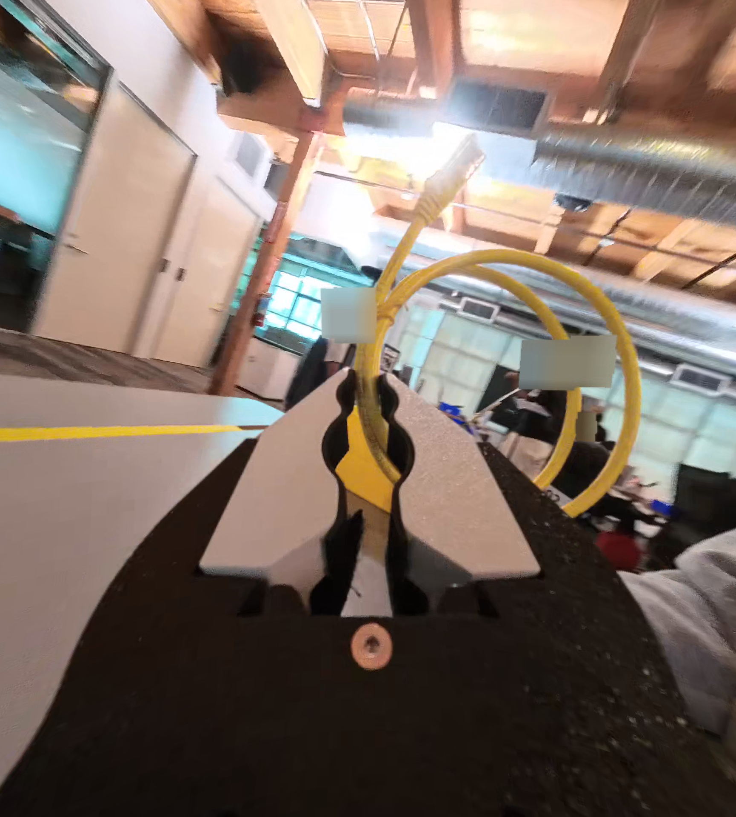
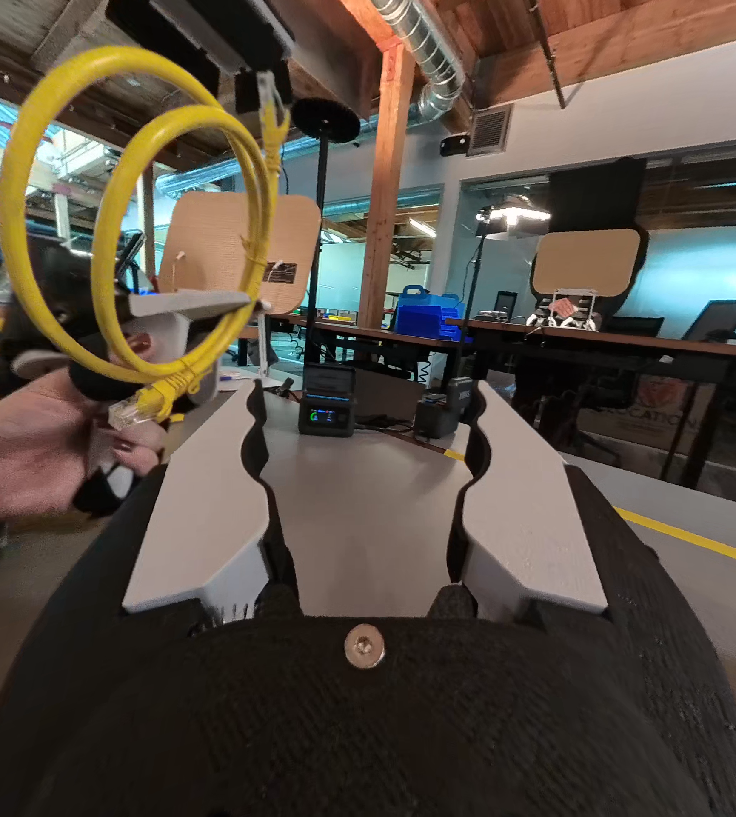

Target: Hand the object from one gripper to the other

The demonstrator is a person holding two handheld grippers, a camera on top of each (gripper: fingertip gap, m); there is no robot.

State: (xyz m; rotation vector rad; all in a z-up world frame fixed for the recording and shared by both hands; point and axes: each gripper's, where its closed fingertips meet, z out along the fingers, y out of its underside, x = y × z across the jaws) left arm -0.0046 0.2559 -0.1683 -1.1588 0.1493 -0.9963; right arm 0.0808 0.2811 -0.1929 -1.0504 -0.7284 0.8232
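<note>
Left gripper (image 1: pixel 368 389) clenched on coiled yellow cable (image 1: pixel 596 353); right gripper (image 2: pixel 368 424) spread wide, empty.
Risk: thin pinch, coil swings, so right fingers (image 2: pixel 220 482) may miss or snag a dangling plug (image 2: pixel 136 409).

Inventory: one coiled yellow cable (image 2: pixel 127 221) with two clear plugs (image 2: pixel 129 413). Two tongs: left (image 1: pixel 368 384), right (image 2: pixel 368 398). One tabletop (image 2: pixel 357 508), bearing two small black devices (image 2: pixel 325 404).

Overhead, exposed timber beams (image 2: pixel 512 48) and a silver duct (image 2: pixel 423 48), a wooden post (image 2: pixel 386 199) dropping to long desks (image 2: pixel 622 342) with blue bins (image 2: pixel 428 316), glass-walled rooms (image 2: pixel 711 265) behind, white doors (image 1: pixel 136 243) opposite.
</note>
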